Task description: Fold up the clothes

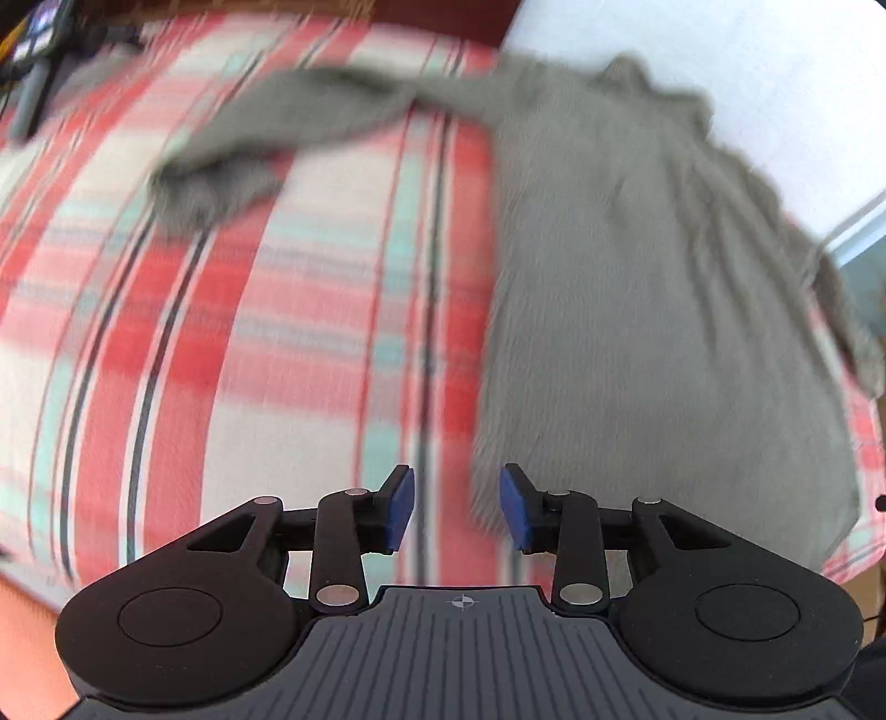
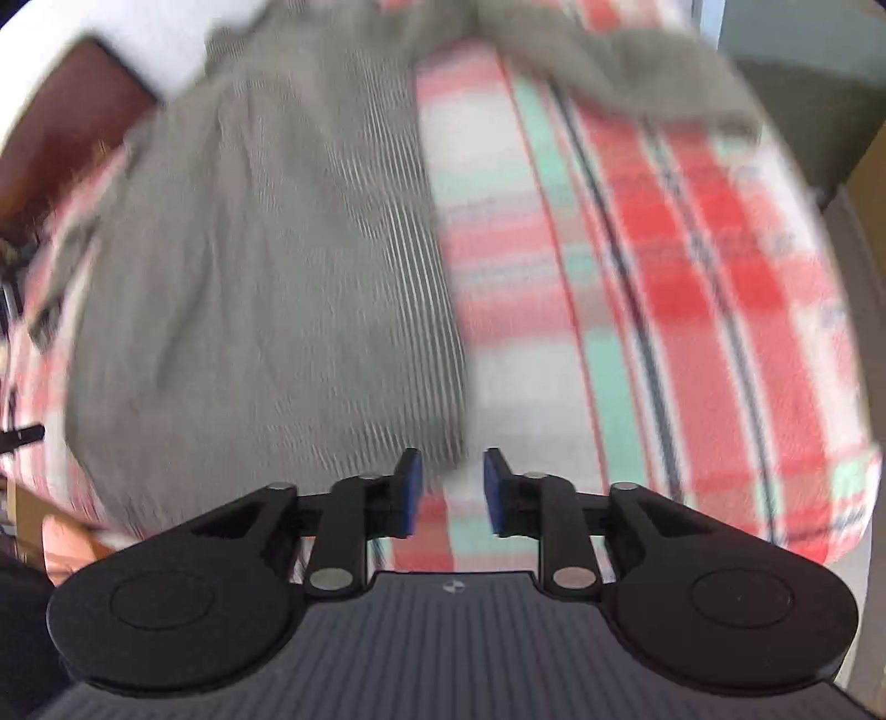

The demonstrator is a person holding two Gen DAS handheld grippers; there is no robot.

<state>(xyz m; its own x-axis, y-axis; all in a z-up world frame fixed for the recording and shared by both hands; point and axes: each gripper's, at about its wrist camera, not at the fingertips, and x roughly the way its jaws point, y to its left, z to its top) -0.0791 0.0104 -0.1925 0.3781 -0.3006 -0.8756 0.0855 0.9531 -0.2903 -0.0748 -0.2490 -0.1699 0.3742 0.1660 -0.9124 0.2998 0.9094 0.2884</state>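
Sweater (image 1: pixel 653 310) blurred, both grippers (image 1: pixel 457 509) (image 2: pixel 452 493) agape

— What lies under everything?
— A bed with a plaid cover (image 1: pixel 232 343) in red, white and mint stripes, blurred.
— And past its far edge?
— A white wall (image 1: pixel 720 50), brightly lit, with a strip of reddish-brown wood (image 2: pixel 83 99), perhaps a headboard, against it.
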